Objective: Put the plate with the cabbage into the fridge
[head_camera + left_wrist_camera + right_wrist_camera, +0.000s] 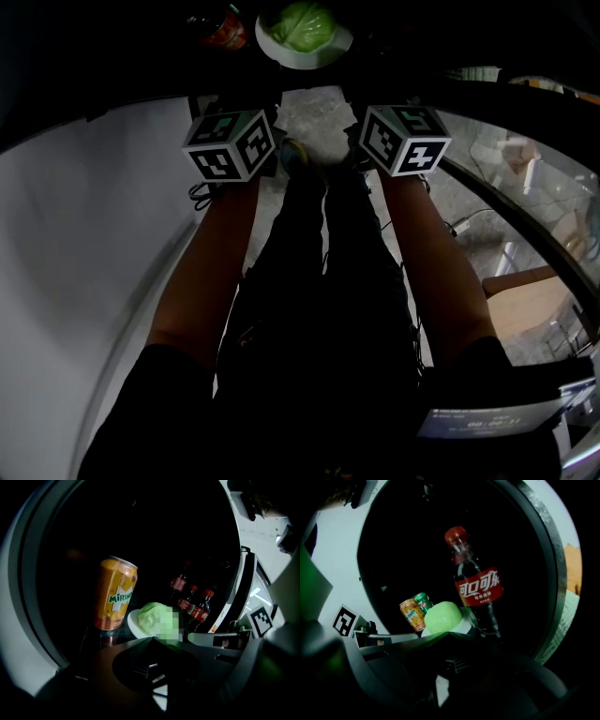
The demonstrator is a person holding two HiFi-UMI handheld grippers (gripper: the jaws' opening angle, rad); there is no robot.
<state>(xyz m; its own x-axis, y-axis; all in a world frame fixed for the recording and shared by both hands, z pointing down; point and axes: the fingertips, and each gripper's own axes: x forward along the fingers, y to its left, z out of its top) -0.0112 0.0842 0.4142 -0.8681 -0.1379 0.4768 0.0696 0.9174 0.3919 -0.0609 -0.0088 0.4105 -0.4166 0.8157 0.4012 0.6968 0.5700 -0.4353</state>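
You have the plate [270, 45] with the cabbage [302, 25] inside the fridge [140, 527]: in the head view it sits at the top centre of the frame, with a red-labelled bottle [223, 28] to its upper left. In the left gripper view it lies just right of centre, beside the orange can [115, 595] and near three small cola bottles [192, 603]. Its base looks level with the foot of the can on the shelf [101, 638], so I judge it set down rather than carried. Your left claw [152, 641] has its jaws drawn together to a point at lower centre, with nothing between them that I can see; the tip stands right at the plate's near rim, and it is too dark to tell whether it touches there. Your right claw [445, 635] reads the same way in its own view: jaws closed to a point, empty as far as shows, the cabbage just beyond the tip and the large cola bottle [476, 595] to the right of it. So the placing itself looks done. What is left, to my eye, is to draw both claws straight back without nudging the rim; the bottles stand close enough that a sideways sweep could knock one
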